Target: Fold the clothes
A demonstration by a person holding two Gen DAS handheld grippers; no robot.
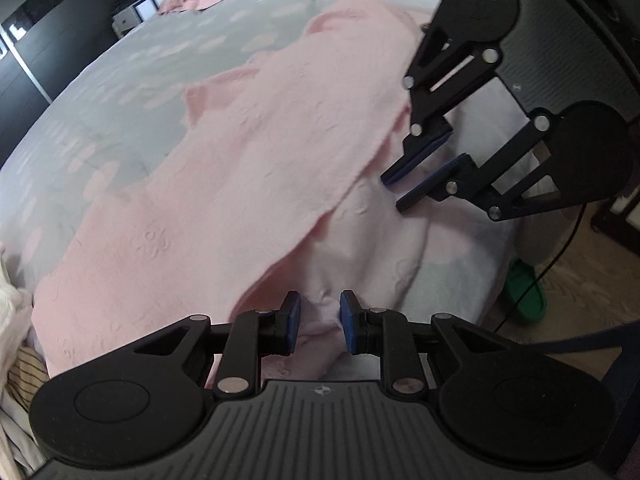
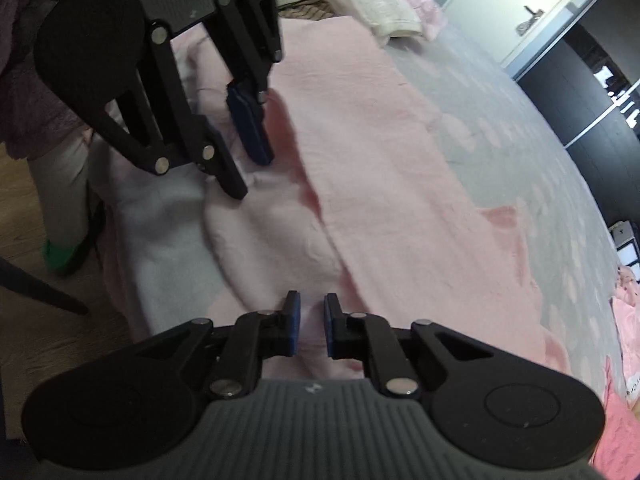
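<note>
The wide bed with its grey, cloud-printed cover [image 1: 132, 64] fills both views. Across it lies the pale pink, embossed soft-cotton garment [image 1: 248, 168], spread long, one panel already lapped over the paler underlayer along a diagonal edge; in the left wrist view it runs from 7 o'clock up to 1 o'clock.

At 12 o'clock in the right wrist view a cream folded towel [image 2: 384, 4] sits well apart, clear of the work.

The left gripper [image 1: 319, 326] has narrowed its blue pads onto a small pinch of the garment's near hem; fabric bunches between them. The right gripper [image 2: 309, 326] looks likewise clamped on a fold of the same hem, at 6 o'clock in its own view.

To do this step well, I judge both pinches should hold one matching layer each, then lift and carry together at even height, keeping the hem taut between them so the fold line lands straight. The cloth looks limp and will likely sag if one hand leads.
</note>
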